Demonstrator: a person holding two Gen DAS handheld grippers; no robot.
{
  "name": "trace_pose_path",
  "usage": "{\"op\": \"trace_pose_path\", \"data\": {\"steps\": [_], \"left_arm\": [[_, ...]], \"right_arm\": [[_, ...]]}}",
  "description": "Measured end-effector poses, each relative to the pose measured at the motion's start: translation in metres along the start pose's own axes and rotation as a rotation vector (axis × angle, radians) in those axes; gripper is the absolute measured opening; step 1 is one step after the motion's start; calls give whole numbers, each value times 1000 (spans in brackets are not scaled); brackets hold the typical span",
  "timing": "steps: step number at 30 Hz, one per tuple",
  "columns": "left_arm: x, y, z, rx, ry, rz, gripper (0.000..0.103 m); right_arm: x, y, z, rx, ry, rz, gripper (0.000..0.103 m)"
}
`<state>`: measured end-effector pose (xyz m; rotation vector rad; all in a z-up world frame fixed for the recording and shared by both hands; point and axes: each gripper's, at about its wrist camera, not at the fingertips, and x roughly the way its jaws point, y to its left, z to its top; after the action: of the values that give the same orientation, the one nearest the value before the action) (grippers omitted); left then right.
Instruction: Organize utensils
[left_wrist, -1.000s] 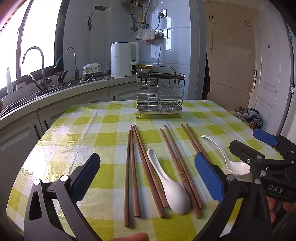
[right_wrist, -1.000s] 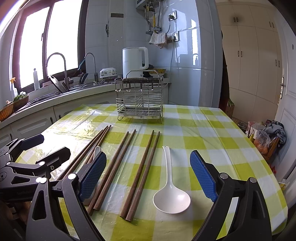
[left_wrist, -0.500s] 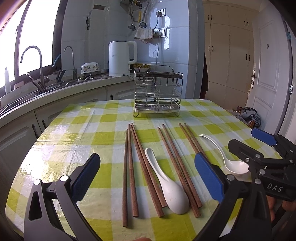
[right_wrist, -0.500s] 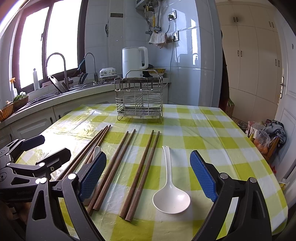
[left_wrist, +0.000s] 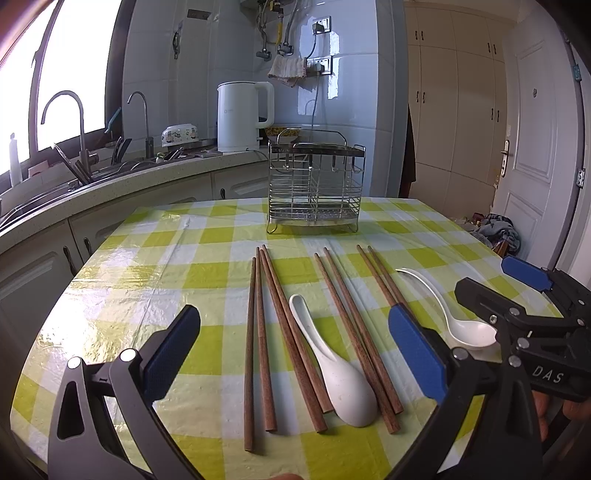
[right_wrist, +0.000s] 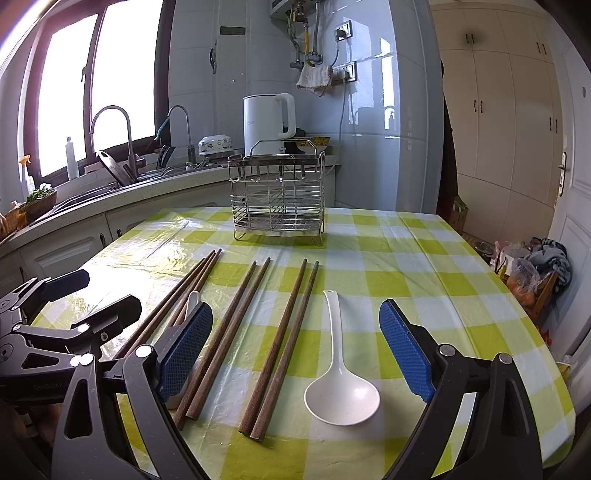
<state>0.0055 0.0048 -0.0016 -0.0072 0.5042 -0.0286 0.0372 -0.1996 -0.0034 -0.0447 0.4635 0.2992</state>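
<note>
Left tool (left_wrist: 293, 354) and right tool (right_wrist: 295, 347), both spread and empty, have barely shifted over the past second. Brown wooden chopsticks (left_wrist: 258, 347) and white ceramic spoons (right_wrist: 341, 391) lie on the table (right_wrist: 424, 280) before the wire utensil rack (right_wrist: 279, 199); sorting has not begun.

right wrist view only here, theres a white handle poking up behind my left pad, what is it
Observer: A second white spoon. The left wrist view shows it whole, lying flat among the chopsticks with its bowl toward the near table edge.
Operator: how many chopsticks left of it
Observer: Four chopsticks, with their far tips close together and fanning out toward the near edge.
Operator: left gripper holding anything
Observer: No. The left gripper is open, with nothing between its blue pads.
</note>
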Motion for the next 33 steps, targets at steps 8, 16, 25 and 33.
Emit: {"op": "trace_pose_path", "data": {"steps": [8,16,25,33], "left_arm": [[0,0,0,-1,0,0,99],[-1,2,0,-9,0,3,99],[-2,3,-1,-10,-1,2,99],[-2,4,0,-13,-1,1,99]], "right_arm": [[1,-1,-1,-1,0,-3,86],[-1,-4,-3,4,-3,-10,86],[-2,-5,-4,5,-3,-10,86],[-3,-5,-3,5,-3,-13,86]]}}
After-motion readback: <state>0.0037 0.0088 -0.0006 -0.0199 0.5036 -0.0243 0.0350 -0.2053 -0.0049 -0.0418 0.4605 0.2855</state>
